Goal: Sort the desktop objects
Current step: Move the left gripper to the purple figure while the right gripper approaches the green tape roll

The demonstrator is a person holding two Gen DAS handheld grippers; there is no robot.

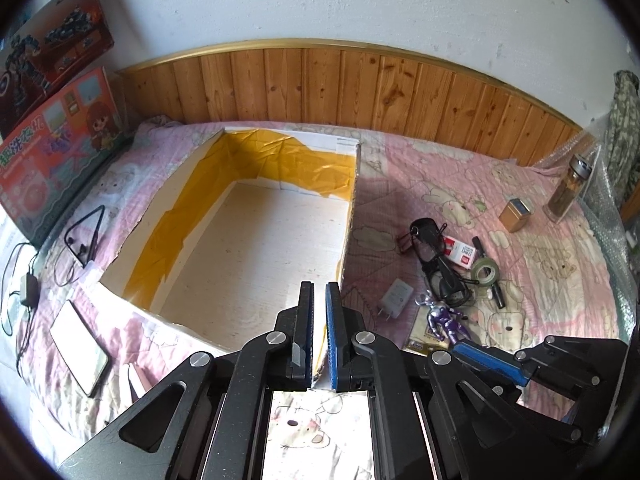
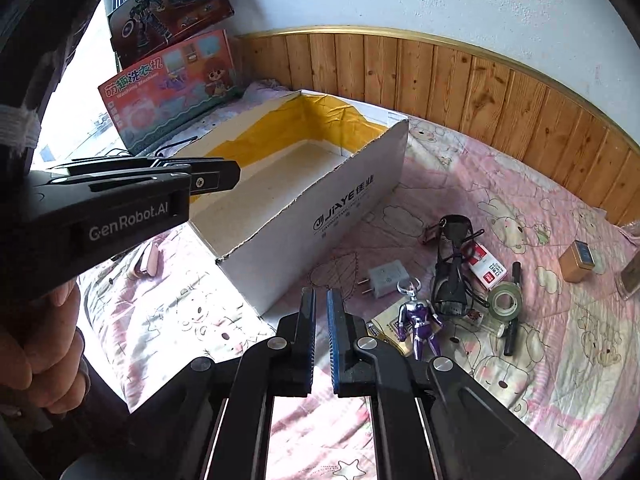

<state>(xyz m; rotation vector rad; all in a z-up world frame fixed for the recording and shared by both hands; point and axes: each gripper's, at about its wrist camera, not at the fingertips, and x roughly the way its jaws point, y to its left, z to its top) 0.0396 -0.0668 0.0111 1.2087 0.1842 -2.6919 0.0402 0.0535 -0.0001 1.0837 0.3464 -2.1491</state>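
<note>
While both grippers' fingers [image 2: 321,312] sit pressed together, empty, clutter pile [image 2: 452,280] lies ahead-right of right fingers, box [image 2: 320,216] ahead-left. Risk: tangled cord dragging neighbours during pick.

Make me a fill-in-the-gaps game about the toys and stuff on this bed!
1. The big cardboard box has ____ inside it.
2. The toy figure is mostly ____ and silver.
3. The roll of tape lies ____ the box.
4. Both the left gripper and right gripper are ____.

Missing words: nothing; purple; outside; shut
</note>
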